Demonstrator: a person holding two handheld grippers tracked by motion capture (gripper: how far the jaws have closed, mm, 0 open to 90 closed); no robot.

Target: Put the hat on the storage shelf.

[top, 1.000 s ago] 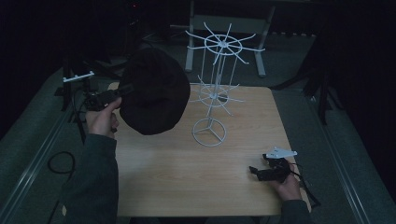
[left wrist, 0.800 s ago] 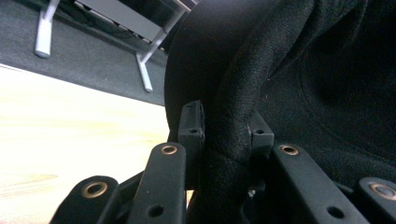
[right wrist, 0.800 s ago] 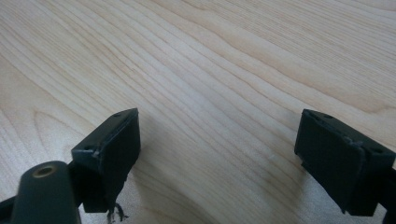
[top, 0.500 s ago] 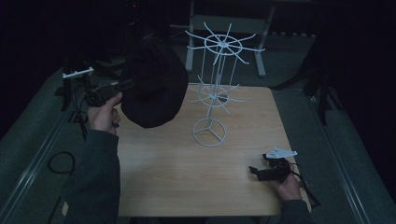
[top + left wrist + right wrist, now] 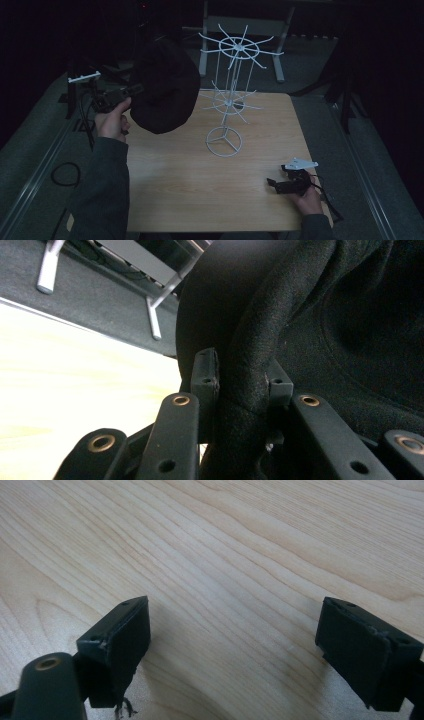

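Note:
A black felt hat [image 5: 165, 87] hangs in the air over the table's left back corner. My left gripper [image 5: 131, 91] is shut on its brim; in the left gripper view the brim [image 5: 250, 355] is pinched between the two jaws of the left gripper [image 5: 242, 377]. A white wire display stand [image 5: 227, 95] with two tiers of hooks rises from a round base at the table's middle. The hat sits just left of the stand's upper hooks. My right gripper [image 5: 272, 182] rests low at the table's front right, open, with bare wood between the jaws of the right gripper [image 5: 235, 645].
The light wooden table [image 5: 190, 190] is ringed by dark floor. A metal frame [image 5: 240, 25] stands behind the table. A black cable loop [image 5: 65, 172] lies on the floor at the left.
My left gripper has lifted the hat slightly higher and a little toward the stand's top. The right gripper has stayed put.

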